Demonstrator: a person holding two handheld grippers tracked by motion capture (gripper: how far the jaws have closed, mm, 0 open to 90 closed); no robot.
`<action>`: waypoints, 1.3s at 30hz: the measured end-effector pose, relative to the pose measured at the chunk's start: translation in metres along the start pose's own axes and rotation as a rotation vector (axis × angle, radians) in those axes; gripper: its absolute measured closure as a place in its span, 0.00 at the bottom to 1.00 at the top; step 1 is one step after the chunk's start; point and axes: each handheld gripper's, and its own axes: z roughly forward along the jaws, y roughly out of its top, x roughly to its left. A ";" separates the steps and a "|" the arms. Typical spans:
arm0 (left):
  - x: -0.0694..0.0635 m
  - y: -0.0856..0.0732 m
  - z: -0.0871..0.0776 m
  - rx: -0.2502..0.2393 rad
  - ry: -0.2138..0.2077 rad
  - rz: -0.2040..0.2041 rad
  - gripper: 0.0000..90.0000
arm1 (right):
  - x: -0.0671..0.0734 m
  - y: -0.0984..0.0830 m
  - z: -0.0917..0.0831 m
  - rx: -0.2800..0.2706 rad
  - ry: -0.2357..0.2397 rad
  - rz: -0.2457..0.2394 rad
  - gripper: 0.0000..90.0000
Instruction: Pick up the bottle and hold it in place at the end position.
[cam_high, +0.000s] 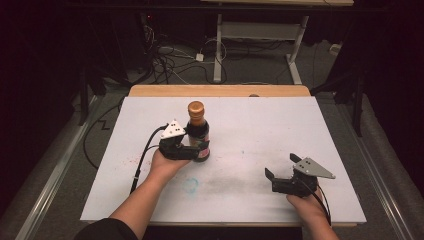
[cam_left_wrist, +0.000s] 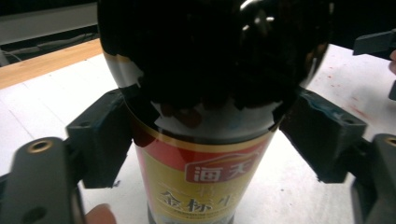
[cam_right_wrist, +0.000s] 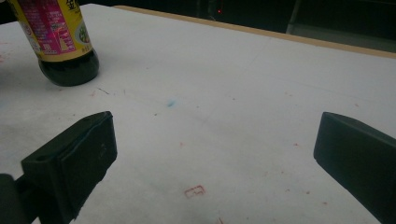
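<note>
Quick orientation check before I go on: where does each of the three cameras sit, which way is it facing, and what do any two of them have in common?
High view: above the person's side, looking forward and down on the white table; both forearms, left tool and right tool show.
Left gripper view: on the left tool, facing the sauce bottle close up between its jaws; a fingertip shows at the bottom.
Right gripper view: on the right tool, low over the table, jaws wide apart, bottle at upper left.
Shared: all three show the bottle.

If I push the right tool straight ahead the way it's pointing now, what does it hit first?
Probably nothing soon. The right tool, jaws open, looks across bare white table. The dark sauce bottle stands far off to the left of that line, so the tool would likely pass beside it, though depth is hard to judge.
</note>
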 end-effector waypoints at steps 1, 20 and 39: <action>0.000 0.000 0.000 0.000 0.000 0.000 0.24 | 0.000 0.000 0.000 0.000 -0.001 0.002 0.00; -0.006 0.008 0.007 -0.019 0.053 0.006 0.32 | -0.002 0.000 -0.001 -0.005 0.004 0.012 0.00; -0.021 0.026 0.050 -0.021 0.022 0.009 0.32 | -0.004 0.000 -0.003 -0.013 0.004 0.016 0.00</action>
